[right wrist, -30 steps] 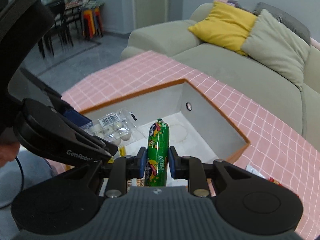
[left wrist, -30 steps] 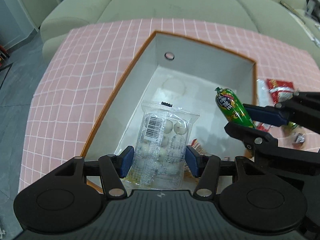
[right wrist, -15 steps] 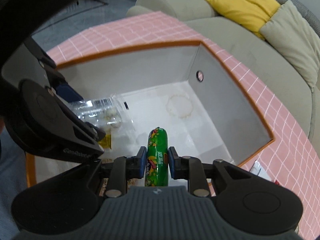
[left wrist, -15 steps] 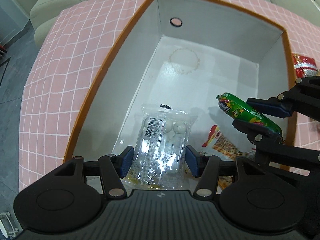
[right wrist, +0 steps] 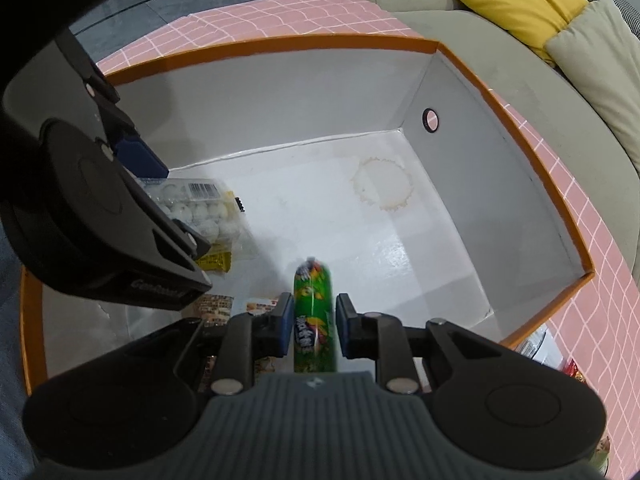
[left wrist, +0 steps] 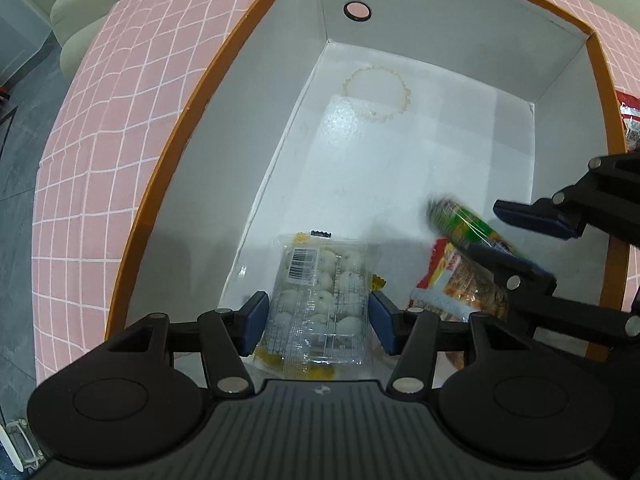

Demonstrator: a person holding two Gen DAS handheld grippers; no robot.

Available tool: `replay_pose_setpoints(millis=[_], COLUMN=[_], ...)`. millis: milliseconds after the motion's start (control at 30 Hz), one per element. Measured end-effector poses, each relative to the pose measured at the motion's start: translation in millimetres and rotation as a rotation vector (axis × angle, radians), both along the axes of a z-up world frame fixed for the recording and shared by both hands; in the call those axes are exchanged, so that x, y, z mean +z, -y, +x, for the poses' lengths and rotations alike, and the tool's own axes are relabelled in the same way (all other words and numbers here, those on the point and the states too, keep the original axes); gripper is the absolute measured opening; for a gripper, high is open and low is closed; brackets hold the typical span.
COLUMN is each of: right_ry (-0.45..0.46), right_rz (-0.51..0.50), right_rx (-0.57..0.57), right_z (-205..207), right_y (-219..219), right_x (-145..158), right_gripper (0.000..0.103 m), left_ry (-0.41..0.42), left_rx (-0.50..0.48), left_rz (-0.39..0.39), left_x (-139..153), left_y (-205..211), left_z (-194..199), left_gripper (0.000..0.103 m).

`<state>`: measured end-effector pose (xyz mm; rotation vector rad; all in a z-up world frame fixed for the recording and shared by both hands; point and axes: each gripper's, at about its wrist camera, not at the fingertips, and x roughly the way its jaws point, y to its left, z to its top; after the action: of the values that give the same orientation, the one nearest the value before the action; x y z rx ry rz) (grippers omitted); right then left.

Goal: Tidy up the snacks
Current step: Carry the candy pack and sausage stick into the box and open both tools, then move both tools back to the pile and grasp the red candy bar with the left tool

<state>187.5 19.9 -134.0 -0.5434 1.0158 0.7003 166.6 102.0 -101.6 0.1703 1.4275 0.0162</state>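
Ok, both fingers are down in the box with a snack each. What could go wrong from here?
1. The right gripper crowds the left gripper near the box floor; the two could collide.
2. The green sausage hangs over the orange snack bag; dropped there, it may land askew on top.
3. The clear egg pack is slick and soft, so it might slip or crumple on release.

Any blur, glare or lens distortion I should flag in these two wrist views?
Left wrist view: the green sausage snack in the right gripper is motion-smeared; the clear pack of white balls stays sharp, with glints on its plastic. Right wrist view: the snack's tip is slightly smeared. Both views: the fisheye bows the box's orange rim, and light sheens off the white floor.
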Motion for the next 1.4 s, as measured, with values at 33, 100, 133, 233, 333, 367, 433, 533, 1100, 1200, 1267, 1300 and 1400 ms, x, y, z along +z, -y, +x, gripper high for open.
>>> replay_pose_setpoints(millis=[33,100,133,233,333,367,433,533,1100,1200,1267,1300,1400], right_ry=[0.0,0.006,0.012,0.027,0.045,0.057,0.077,0.105,0.295,0.307,0.311,0.314,0.315], right_rz=[-0.002,-0.008,-0.012,-0.002,0.011,0.016,0.026,0.049,0.192,0.205,0.208,0.209,0.201], right_rx=[0.0,0.008,0.009,-0.004,-0.02,-0.025,-0.032,-0.053,-0.301,-0.361,-0.402,-0.423,-0.51], right_z=[1,-1,-1,-1,-2,-3,-6,-10,-68,-79,-86,-90,-98], right_y=[0,0,0,3,7,8,12,18,106,128,144,151,175], right_x=[0,2,3,9,18,21,30,43,112,114,113,112,105], right_gripper=[0.019,0.024,0.03,0.036,0.041,0.043,0.048,0.054,0.07,0.072,0.075,0.077,0.08], left_ry=[-0.005,-0.005,-0.001,0.019,0.048,0.061,0.088,0.133,0.482,0.527,0.55,0.561,0.577], left_rx=[-0.002,0.0,0.001,-0.001,-0.006,-0.009,-0.01,0.0,0.016,-0.012,-0.027,-0.037,-0.08], left_rz=[0.003,0.009,0.009,0.002,0.006,0.01,0.015,0.006,-0.102,-0.149,-0.186,-0.202,-0.24], left_x=[-1,-1,0,8,19,23,32,47,127,137,140,141,137], left_y=[0,0,0,0,2,2,3,4,51,69,81,87,108], left_z=[0,-1,-1,-2,-4,-5,-7,-13,-77,-90,-98,-101,-107], left_gripper=[0.065,0.066,0.066,0.068,0.074,0.076,0.078,0.079,0.081,0.081,0.082,0.083,0.085])
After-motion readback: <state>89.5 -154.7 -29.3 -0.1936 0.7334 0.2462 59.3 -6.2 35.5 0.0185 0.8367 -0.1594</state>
